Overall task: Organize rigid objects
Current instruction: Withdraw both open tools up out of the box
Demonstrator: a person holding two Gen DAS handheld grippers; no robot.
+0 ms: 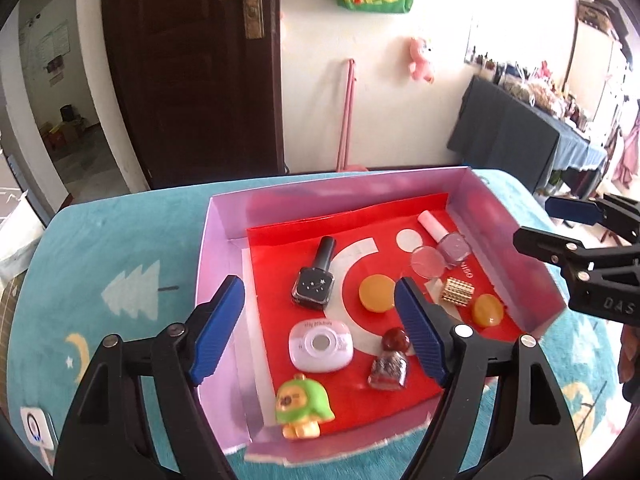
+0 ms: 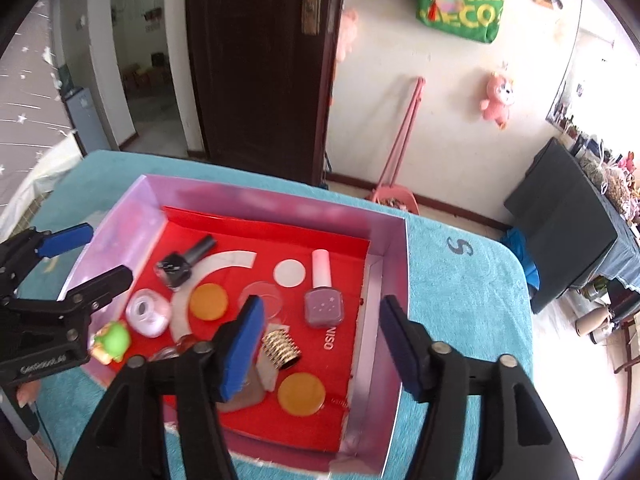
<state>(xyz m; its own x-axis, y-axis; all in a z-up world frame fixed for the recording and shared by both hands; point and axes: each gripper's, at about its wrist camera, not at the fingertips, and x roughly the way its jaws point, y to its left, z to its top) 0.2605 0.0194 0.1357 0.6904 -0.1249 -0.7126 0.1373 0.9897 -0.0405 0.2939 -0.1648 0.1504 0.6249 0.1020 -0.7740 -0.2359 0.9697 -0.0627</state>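
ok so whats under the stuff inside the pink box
A red printed sheet lines the pink box floor; the items lie on it. What is beneath that sheet is hidden.

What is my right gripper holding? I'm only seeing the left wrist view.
Observer: Nothing. The right gripper is open and empty; the box's right wall shows between its fingers.
Operator: Is there anything on the mat to the right of the box?
Observer: No objects there, only a dark letter S printed on the blue mat.
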